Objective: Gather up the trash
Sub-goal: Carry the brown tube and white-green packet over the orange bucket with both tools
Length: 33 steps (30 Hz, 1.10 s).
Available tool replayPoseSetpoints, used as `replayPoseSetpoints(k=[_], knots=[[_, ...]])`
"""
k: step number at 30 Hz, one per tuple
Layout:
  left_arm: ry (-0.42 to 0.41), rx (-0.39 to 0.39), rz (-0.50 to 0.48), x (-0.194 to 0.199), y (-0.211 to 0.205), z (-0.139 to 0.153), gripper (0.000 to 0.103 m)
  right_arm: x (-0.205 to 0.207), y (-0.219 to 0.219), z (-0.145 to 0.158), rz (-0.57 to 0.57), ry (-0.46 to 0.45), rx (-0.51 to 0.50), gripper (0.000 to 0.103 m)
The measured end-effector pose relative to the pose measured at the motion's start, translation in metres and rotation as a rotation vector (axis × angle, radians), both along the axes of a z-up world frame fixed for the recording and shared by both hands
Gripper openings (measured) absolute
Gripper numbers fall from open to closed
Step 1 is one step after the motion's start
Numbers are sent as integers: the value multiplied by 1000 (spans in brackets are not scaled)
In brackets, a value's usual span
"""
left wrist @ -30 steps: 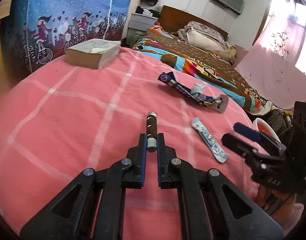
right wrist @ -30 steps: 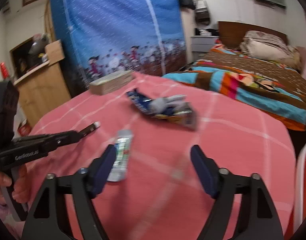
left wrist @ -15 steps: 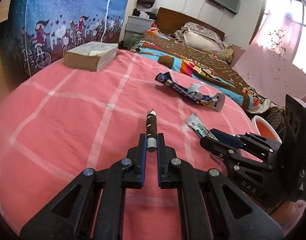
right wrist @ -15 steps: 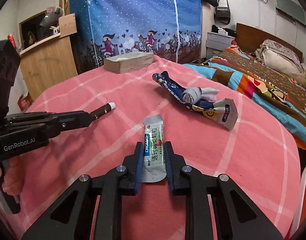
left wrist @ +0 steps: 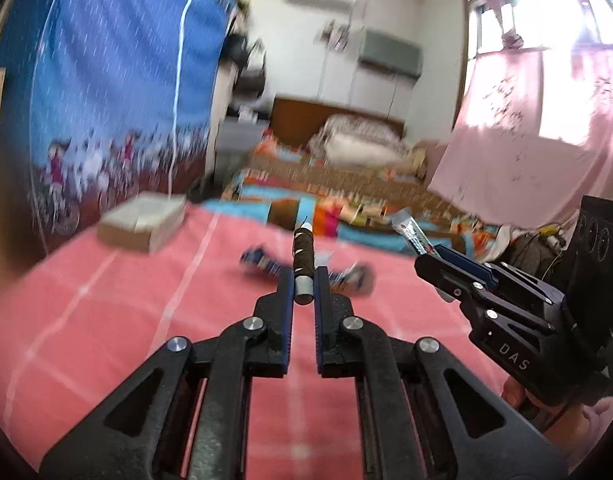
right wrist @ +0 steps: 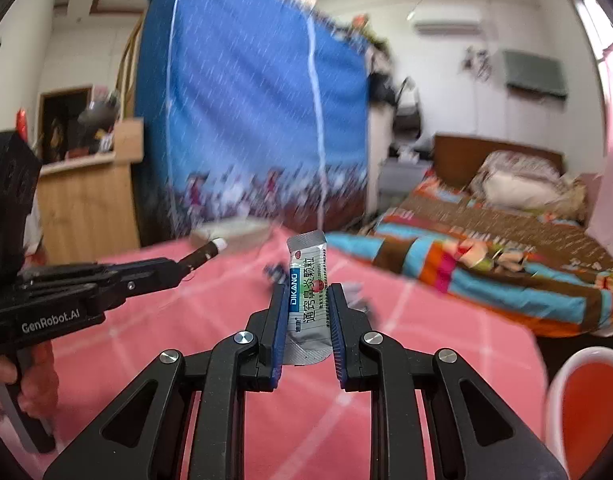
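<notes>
My left gripper (left wrist: 304, 286) is shut on a small brown thread spool (left wrist: 303, 254) with white ends, held up off the pink checked tablecloth (left wrist: 126, 320). My right gripper (right wrist: 306, 300) is shut on a silver sachet (right wrist: 308, 280) with blue and green print, which stands upright between the pads above the cloth. In the left wrist view the right gripper (left wrist: 430, 260) shows at the right, the sachet (left wrist: 412, 234) sticking out of it. In the right wrist view the left gripper (right wrist: 182, 264) shows at the left with the spool (right wrist: 206, 252). A crumpled blue wrapper (left wrist: 266, 266) lies on the cloth beyond.
A thick book (left wrist: 144, 222) lies at the table's far left. Behind stand a blue fabric wardrobe (right wrist: 246, 120), a wooden cabinet (right wrist: 86, 200) and a bed (right wrist: 486, 248) with a colourful cover. A white-rimmed orange bin (right wrist: 586, 400) sits at the lower right.
The right gripper closed on the sachet lying on the cloth. Both grippers have since lifted and tilted up, carrying spool and sachet off the table.
</notes>
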<state>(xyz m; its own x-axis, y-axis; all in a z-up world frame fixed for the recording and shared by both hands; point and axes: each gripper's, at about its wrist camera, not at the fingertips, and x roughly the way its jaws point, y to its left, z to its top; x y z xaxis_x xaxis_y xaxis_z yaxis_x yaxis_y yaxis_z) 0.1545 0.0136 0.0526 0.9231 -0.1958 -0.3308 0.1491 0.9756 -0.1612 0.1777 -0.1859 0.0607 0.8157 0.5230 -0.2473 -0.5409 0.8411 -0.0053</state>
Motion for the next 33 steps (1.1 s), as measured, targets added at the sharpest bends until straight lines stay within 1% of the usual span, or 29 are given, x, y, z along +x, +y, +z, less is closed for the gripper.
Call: replayPoseSetpoints(k=[4, 8, 12, 19, 23, 26, 27, 32, 33], knots=[[-119, 17, -44, -1, -26, 16, 13, -12, -25, 18, -79, -124, 43, 18], [-204, 33, -92, 0, -50, 29, 13, -22, -45, 30, -153, -213, 55, 18], [-271, 54, -165, 2, -78, 37, 13, -26, -67, 36, -225, -251, 78, 18], [-323, 81, -284, 7, -127, 40, 13, -30, -122, 41, -387, -271, 121, 18], [-321, 91, -349, 7, -158, 37, 13, -33, -150, 39, -471, -261, 141, 18], [-292, 86, -411, 14, -181, 34, 13, -30, -169, 36, -532, -221, 153, 18], [-276, 81, -431, 17, -189, 33, 13, -29, -174, 35, -548, -203, 152, 18], [-183, 74, -524, 31, -218, 22, 13, -12, -201, 22, -615, -50, 159, 18], [-164, 73, -534, 33, -223, 19, 13, -12, -206, 20, -624, -36, 159, 18]])
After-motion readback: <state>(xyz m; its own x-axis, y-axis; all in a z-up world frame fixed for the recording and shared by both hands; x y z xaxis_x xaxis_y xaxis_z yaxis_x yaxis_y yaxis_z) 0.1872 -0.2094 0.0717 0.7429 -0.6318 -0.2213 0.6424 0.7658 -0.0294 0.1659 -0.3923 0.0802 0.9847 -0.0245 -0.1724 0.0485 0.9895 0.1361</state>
